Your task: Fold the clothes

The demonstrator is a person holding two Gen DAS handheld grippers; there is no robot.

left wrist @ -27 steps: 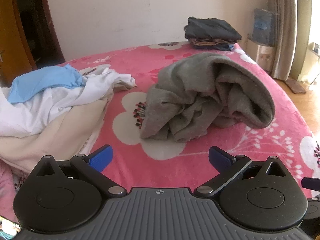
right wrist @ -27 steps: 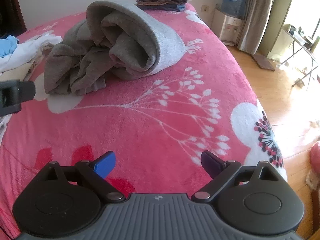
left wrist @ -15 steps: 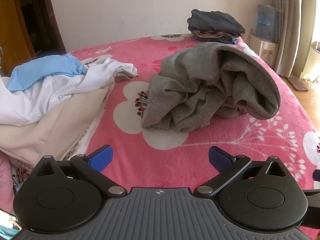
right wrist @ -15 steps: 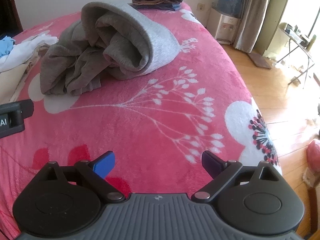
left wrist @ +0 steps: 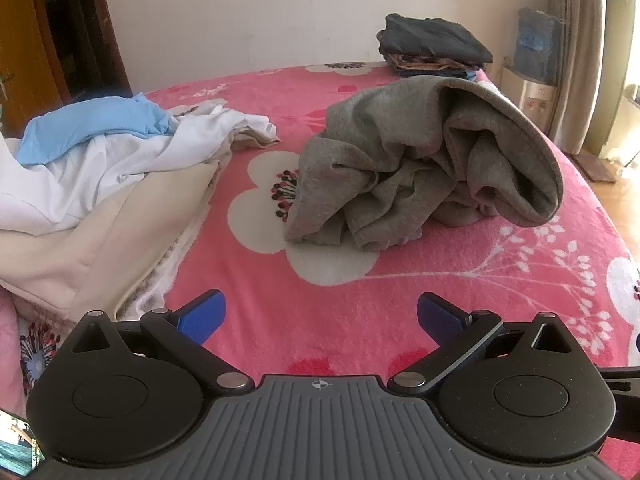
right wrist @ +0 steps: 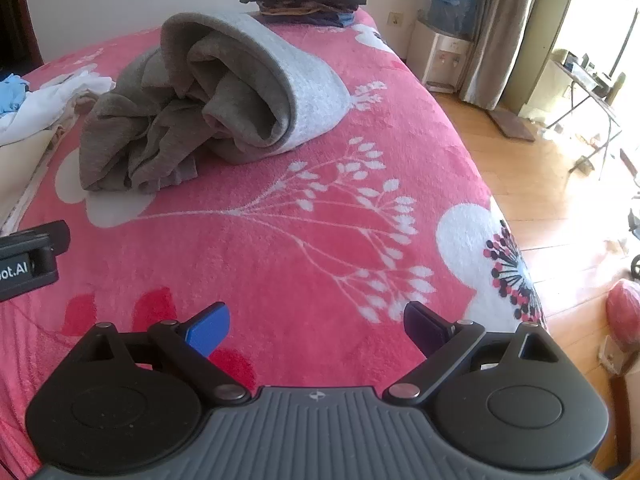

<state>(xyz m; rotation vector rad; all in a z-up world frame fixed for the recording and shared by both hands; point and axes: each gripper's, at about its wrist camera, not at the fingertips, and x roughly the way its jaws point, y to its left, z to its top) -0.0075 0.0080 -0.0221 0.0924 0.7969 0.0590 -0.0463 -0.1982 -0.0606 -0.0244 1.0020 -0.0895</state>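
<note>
- left gripper (left wrist: 320, 314) released, empty, bottom centre
- right gripper (right wrist: 316, 322) released, empty
- crumpled grey garment (left wrist: 424, 168) mid-frame on pink blanket (left wrist: 320, 304)
- folded stack (left wrist: 432, 46) top right

You face a bed (left wrist: 360, 320) covered by a pink blanket (right wrist: 280, 248) printed with white blossoms and branching sprigs. At the centre of your left view a crumpled grey garment (left wrist: 420, 168) lies heaped on a large white flower; in your right view it sits in the upper left. At the left edge of the left frame, a loose pile of white and cream clothes (left wrist: 100, 200) spreads across the blanket, a light blue piece (left wrist: 92, 128) lying on top of it. At the upper right of that frame, near the wall, a neat stack of folded dark clothes (left wrist: 432, 44) rests on the bed's far corner.
</note>
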